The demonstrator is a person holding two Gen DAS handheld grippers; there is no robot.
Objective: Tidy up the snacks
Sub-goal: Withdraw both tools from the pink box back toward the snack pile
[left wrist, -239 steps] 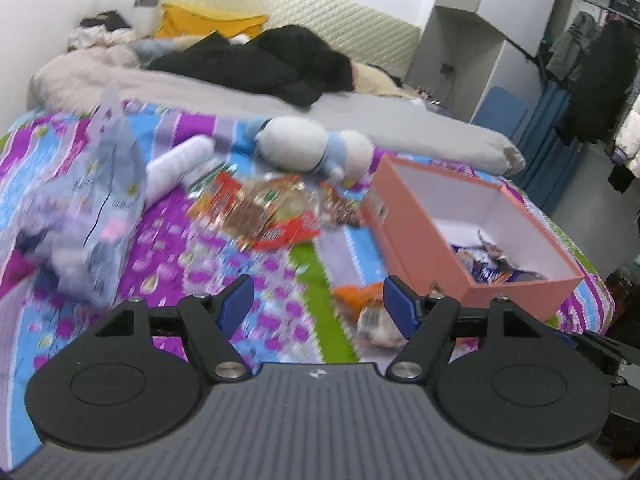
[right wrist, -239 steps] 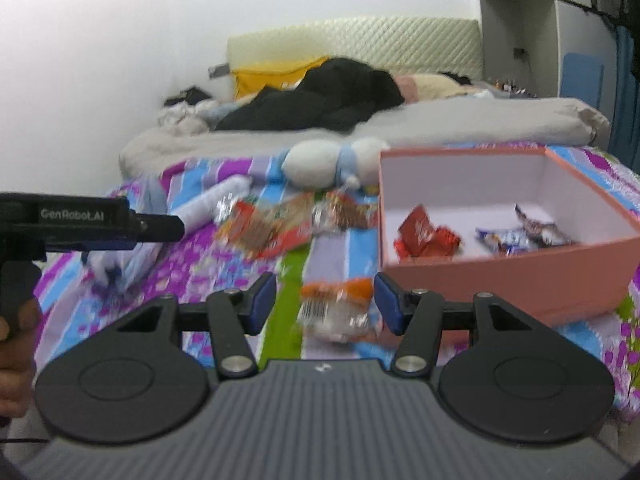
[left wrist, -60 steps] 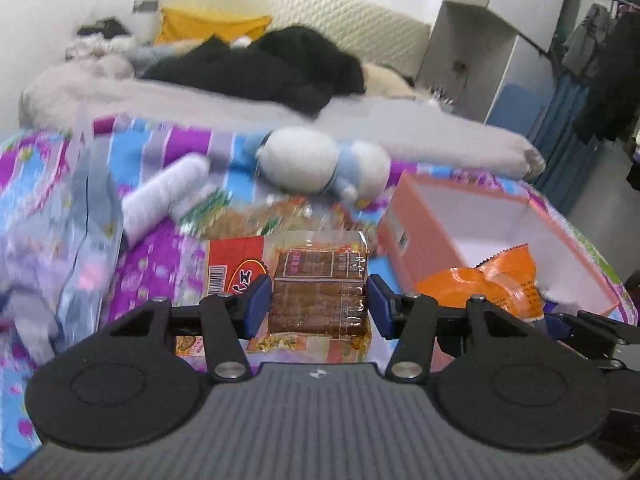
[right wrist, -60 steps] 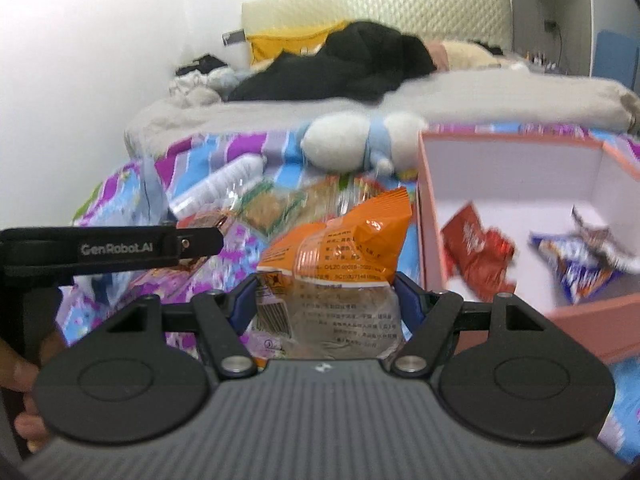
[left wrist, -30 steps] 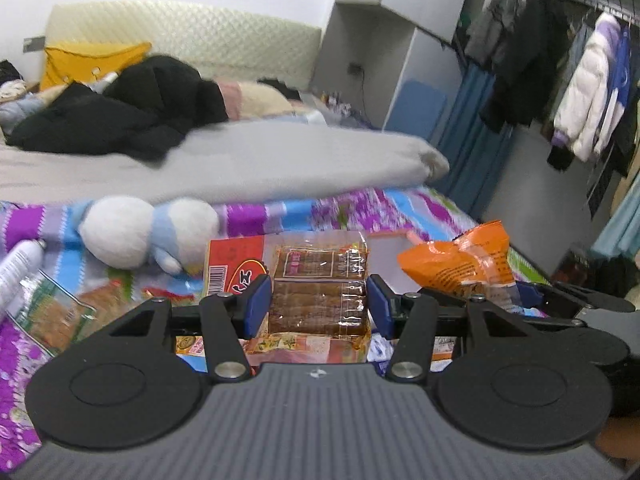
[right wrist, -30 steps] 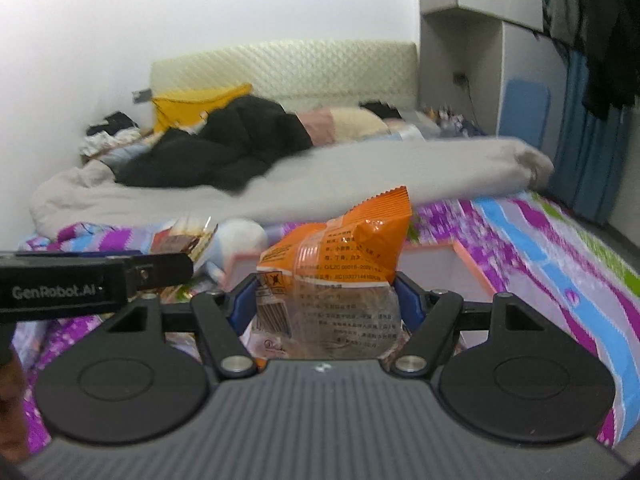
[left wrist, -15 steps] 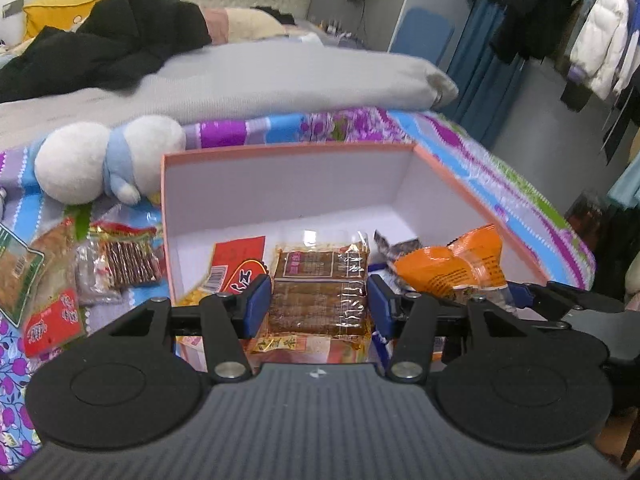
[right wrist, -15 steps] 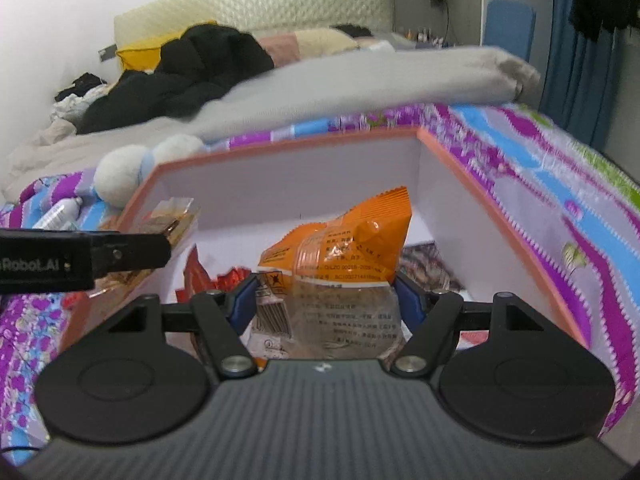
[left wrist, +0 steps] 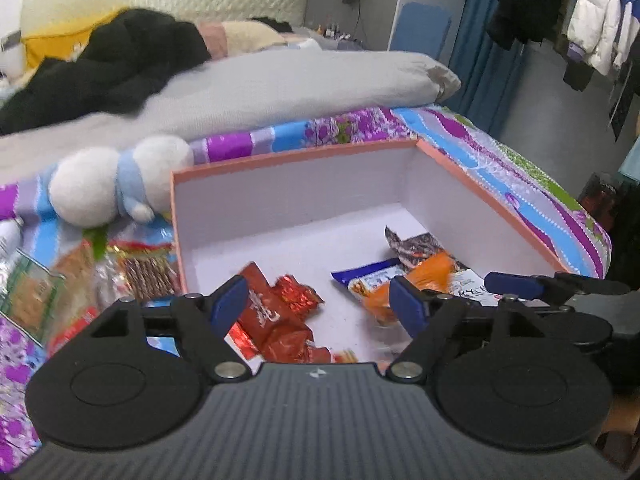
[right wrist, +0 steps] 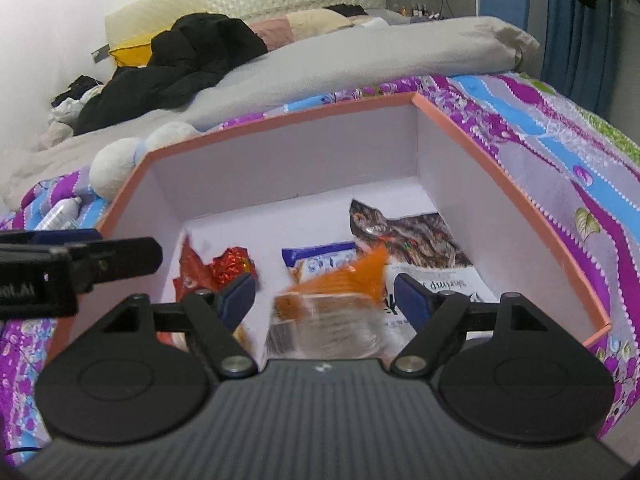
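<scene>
Left tool [left wrist: 318,304] opening, empty, over snack box [left wrist: 296,156]

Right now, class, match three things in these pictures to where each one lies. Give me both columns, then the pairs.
Things:
1. orange snack bag
2. plush toy
3. black jacket

Places:
A. on the grey blanket
B. inside the pink box
C. on the bed, left of the box

Pairs: 1-B, 2-C, 3-A

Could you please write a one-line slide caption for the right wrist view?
Right gripper jaws opening above the pink box, blurred orange snack bag dropping between them.
</scene>
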